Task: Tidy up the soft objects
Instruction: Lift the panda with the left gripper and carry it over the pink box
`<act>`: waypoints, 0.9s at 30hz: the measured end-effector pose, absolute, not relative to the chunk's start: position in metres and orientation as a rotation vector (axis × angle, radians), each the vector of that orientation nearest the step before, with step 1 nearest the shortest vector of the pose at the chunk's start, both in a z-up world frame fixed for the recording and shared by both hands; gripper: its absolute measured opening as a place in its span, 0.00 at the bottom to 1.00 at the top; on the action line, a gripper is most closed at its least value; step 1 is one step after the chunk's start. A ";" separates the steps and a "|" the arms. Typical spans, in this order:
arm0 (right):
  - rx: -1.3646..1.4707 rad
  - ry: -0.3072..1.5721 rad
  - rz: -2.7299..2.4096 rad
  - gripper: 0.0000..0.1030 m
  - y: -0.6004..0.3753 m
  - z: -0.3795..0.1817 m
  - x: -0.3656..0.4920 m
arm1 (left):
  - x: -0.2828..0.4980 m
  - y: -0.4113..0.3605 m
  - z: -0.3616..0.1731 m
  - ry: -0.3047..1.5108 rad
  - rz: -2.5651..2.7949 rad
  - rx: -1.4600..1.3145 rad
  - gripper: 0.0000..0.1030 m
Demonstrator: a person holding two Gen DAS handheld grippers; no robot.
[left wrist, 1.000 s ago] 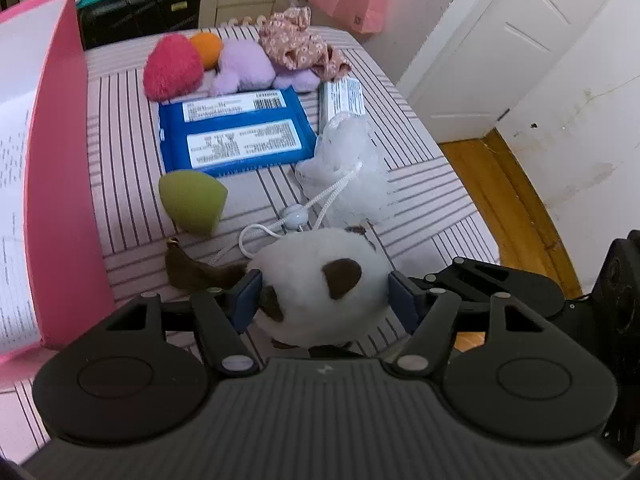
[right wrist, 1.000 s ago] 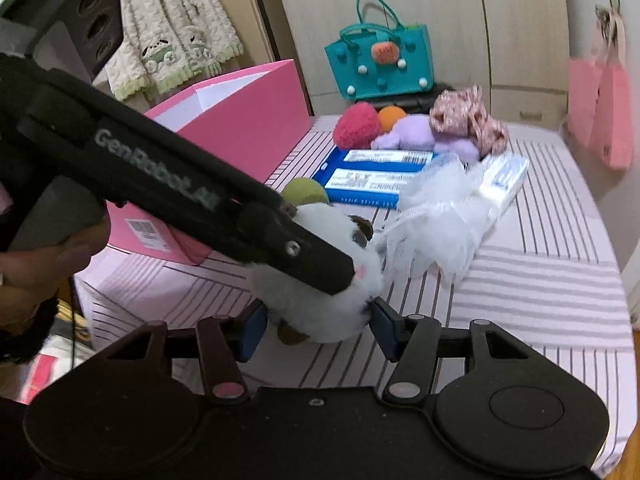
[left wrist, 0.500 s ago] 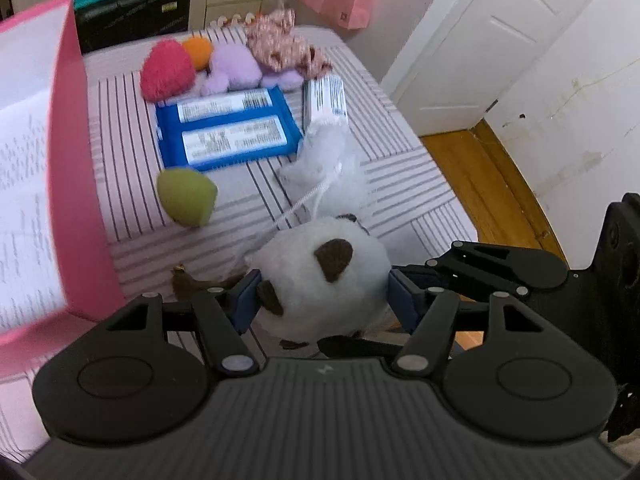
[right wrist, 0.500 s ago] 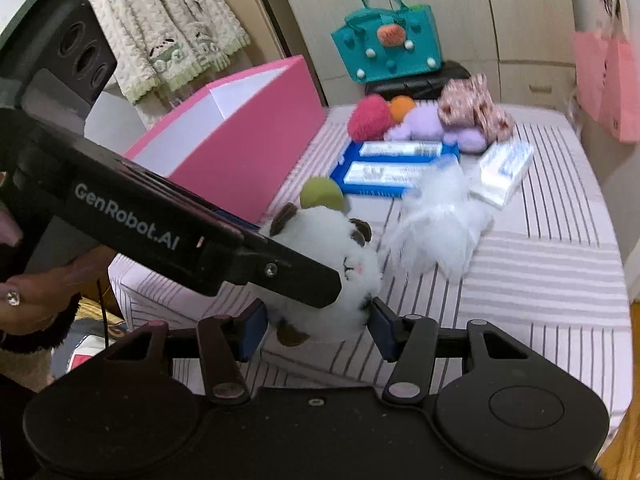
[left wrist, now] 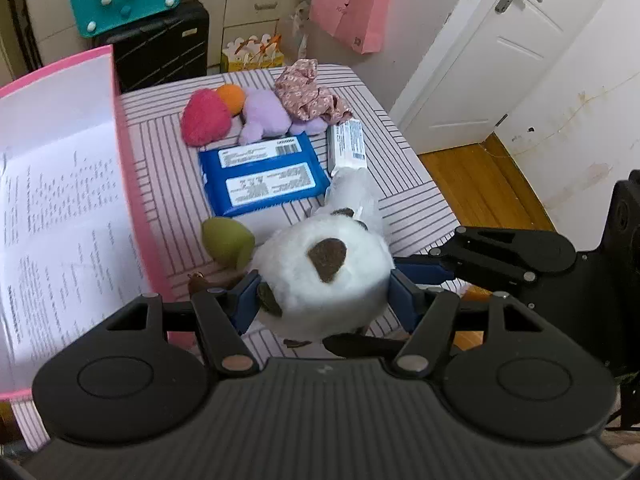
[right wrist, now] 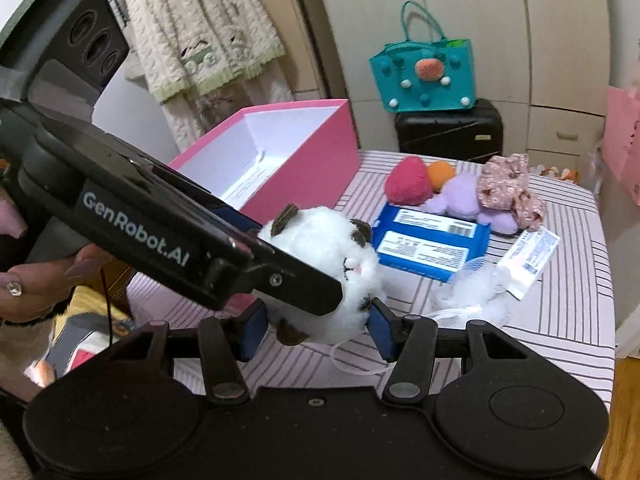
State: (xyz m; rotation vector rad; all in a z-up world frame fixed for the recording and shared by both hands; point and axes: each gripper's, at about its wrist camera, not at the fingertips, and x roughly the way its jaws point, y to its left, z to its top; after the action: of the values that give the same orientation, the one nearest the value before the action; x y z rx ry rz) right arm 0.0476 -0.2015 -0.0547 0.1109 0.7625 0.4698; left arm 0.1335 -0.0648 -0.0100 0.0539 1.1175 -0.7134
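Left wrist view first: left tongs (left wrist: pixel 324 292) clamped on a white plush toy (left wrist: pixel 324 276), blue pads pressing into the fluff on both sides, brown patch on top facing the camera. Lifted clear of the striped surface (left wrist: pixel 168 168), hanging over its near edge. Right tongs (left wrist: pixel 416 276) poking in from the right, one blue finger touching the same plush. Just behind the plush, a green sponge egg (left wrist: pixel 226 242) to the left and a white mesh pouf (left wrist: pixel 354 192) mostly hidden. Farther back, two blue wipe packs (left wrist: pixel 262 176) side by side, a white tube-like pack (left wrist: pixel 346 146) to their right. At the far end a pink fuzzy heart (left wrist: pixel 204 118), an orange ball (left wrist: pixel 231 96), a purple plush (left wrist: pixel 264 116) and a floral scrunchie (left wrist: pixel 310 90), all bunched together. Open pink box (left wrist: pixel 60 184) along the left, printed sheet inside.

Right wrist view: right tongs (right wrist: pixel 318 330) also gripping the white plush toy (right wrist: pixel 320 264) from below, half-open width, pads squeezing it. Left tongs (right wrist: pixel 304 280) crossing in from the left, a hand (right wrist: pixel 44 280) on the handle. Plush face with closed eyes showing, held in the air near the pink box (right wrist: pixel 304 160). Mesh pouf (right wrist: pixel 472 292) lying on the surface (right wrist: pixel 560 320) to the right, its cord trailing toward the camera.
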 end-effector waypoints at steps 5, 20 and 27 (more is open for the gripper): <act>0.084 0.813 0.504 0.57 -0.188 -0.040 0.048 | 0.126 -0.044 -0.001 1.150 -0.696 0.003 0.63; -0.052 0.871 0.639 0.57 -0.124 -0.008 0.030 | 0.090 0.025 0.020 1.157 -0.568 -0.101 0.63; -0.112 0.805 0.667 0.57 -0.101 0.011 0.040 | 0.102 0.048 0.039 1.053 -0.541 -0.102 0.63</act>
State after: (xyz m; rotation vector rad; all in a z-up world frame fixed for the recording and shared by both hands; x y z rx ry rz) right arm 0.0402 -0.1014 0.0115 -0.1123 0.8050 0.6665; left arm 0.1023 0.0478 0.0393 -0.1015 1.0528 -0.5411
